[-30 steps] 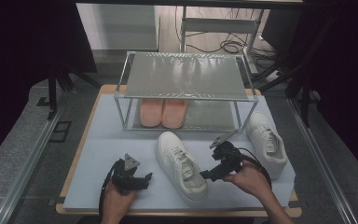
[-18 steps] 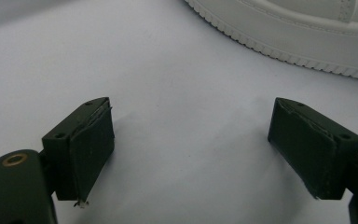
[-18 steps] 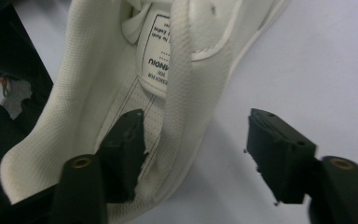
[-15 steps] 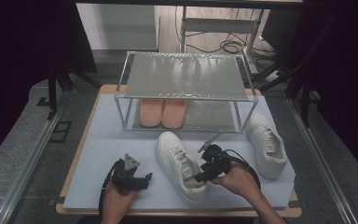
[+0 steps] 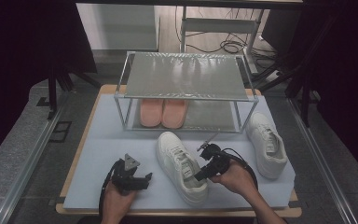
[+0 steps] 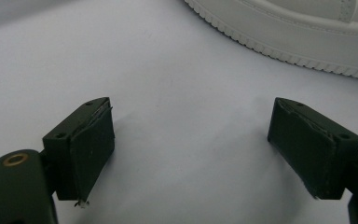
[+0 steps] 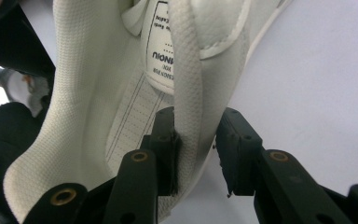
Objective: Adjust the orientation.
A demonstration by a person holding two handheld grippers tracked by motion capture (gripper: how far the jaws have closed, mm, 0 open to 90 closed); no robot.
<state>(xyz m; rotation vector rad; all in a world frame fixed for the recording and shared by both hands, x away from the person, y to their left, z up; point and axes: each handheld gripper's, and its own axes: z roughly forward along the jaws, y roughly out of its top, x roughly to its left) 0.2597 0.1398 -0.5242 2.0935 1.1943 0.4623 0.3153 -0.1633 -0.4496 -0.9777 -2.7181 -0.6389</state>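
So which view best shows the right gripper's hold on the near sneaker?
The right gripper view: the right gripper straddles the near sneaker's collar wall, one jaw inside. The high view shows it at the heel, contact hidden. The left gripper view catches the sole edge.

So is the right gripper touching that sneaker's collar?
Touching. In the right gripper view, the right gripper straddles the near sneaker collar; its inner pad presses the lining, while the outer pad stands slightly off.

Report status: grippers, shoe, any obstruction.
Right gripper jaws just closing astride the collar wall of the near white lace-up sneaker, outer pad not yet touching. Left gripper open, idle on the pale blue mat. Nothing in the way.
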